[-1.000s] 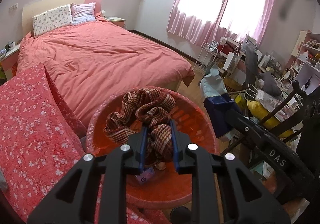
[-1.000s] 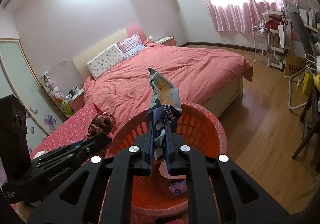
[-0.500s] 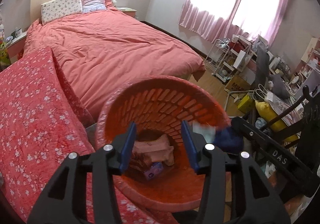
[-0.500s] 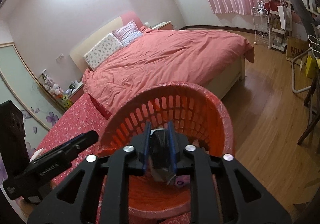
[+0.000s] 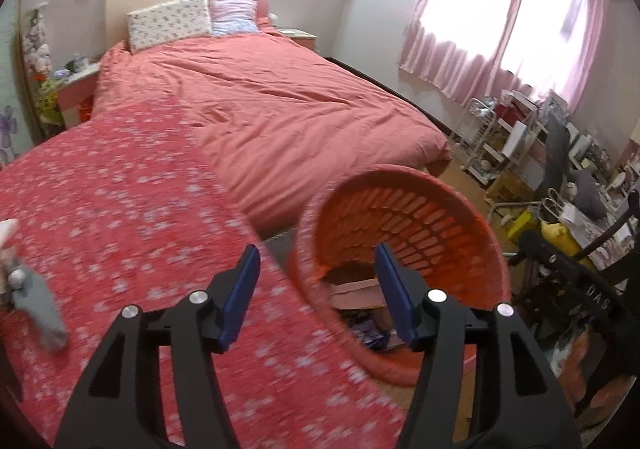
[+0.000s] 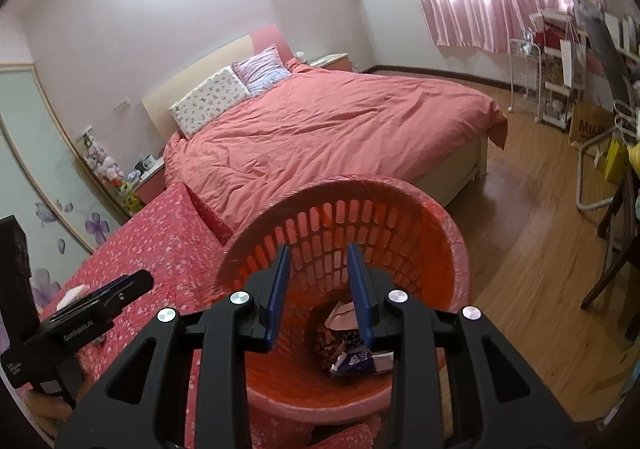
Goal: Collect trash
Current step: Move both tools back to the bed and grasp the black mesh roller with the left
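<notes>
An orange slotted basket (image 6: pixel 448 233) stands beside the red flowered bedspread; it also shows in the left wrist view (image 5: pixel 472 217). Inside lie a blue snack wrapper (image 6: pixel 356 361), a pink scrap (image 6: pixel 342 315) and a dark checked cloth (image 6: pixel 330 343). My right gripper (image 6: pixel 318 269) is open and empty above the basket's mouth. My left gripper (image 5: pixel 316 269) is open and empty, over the basket's left rim and the bedspread edge. A grey and white item (image 5: pixel 36 305) lies on the bedspread at far left, blurred.
A red flowered bedspread (image 5: pixel 120 209) lies to the left. A large bed with a salmon duvet (image 6: pixel 328 129) is behind the basket. Wooden floor (image 6: pixel 540 249) lies to the right. A cluttered desk, chair and racks (image 5: pixel 560 169) stand at the right under pink curtains.
My left gripper let the checked cloth drop into the basket, opened wide and swung left. My right gripper lowered the snack wrapper into the basket, opened and released it.
</notes>
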Demonstrator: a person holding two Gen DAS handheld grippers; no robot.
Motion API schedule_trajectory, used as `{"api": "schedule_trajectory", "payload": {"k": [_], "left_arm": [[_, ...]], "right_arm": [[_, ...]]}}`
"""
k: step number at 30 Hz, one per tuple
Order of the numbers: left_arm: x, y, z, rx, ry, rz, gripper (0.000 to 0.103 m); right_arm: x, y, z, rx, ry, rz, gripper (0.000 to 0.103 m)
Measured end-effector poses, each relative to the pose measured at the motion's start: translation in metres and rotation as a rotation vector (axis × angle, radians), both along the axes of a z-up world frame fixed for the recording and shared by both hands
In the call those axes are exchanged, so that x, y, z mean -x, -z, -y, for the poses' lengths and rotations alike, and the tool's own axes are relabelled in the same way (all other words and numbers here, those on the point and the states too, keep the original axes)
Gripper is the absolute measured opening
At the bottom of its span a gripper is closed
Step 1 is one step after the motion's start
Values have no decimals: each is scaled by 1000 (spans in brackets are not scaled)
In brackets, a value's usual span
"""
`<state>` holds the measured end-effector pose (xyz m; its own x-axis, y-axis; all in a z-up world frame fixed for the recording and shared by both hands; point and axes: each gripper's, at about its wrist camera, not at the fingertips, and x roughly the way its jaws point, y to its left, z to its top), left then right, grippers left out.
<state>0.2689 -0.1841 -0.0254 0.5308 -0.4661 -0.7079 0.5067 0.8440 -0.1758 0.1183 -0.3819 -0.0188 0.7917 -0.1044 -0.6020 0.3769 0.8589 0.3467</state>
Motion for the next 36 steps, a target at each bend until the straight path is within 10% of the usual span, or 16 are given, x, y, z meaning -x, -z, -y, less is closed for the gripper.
{"api": "schedule_trajectory", "payload": {"k": [25, 36], "left_arm": [[27, 10, -288, -136, -527, 31, 75], [11, 39, -330, -74, -592, -88, 57]], "right_arm": [[-45, 4, -189, 215, -346, -61, 39], [-66, 20, -251, 256, -451, -111, 39]]}}
